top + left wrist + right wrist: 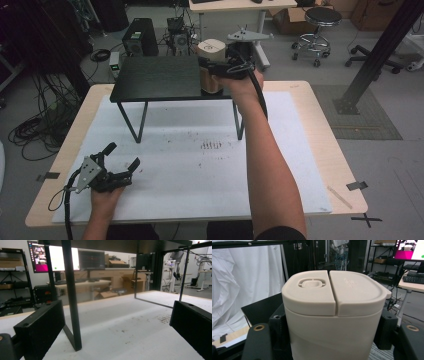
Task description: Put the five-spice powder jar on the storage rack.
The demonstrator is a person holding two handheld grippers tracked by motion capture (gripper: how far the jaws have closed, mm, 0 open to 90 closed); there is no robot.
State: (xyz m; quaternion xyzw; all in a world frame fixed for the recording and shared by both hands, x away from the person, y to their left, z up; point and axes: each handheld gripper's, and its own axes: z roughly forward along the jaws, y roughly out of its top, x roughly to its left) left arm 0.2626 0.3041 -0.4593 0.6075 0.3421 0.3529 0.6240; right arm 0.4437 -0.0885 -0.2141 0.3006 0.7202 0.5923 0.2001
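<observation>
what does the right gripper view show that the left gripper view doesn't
Right gripper view: a beige lidded container clamped between the right gripper's jaws, its two-part lid seen close up, with a white curtain behind.

Left gripper view: the left gripper's jaws standing apart with nothing between them, low over the white table cover, and the thin legs of the black stand ahead.

Both: black jaws rising from the bottom, and a lit screen in the lab background.

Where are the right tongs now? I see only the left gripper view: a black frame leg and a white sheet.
Observer: In the high view, the right tongs are at the right end of the black shelf.
Operator: Do they hold anything?
Observer: Yes, they are shut on a beige container, one jaw on each side.
Operator: Is it open?
Observer: No, its two-part lid lies flat and shut.
</observation>
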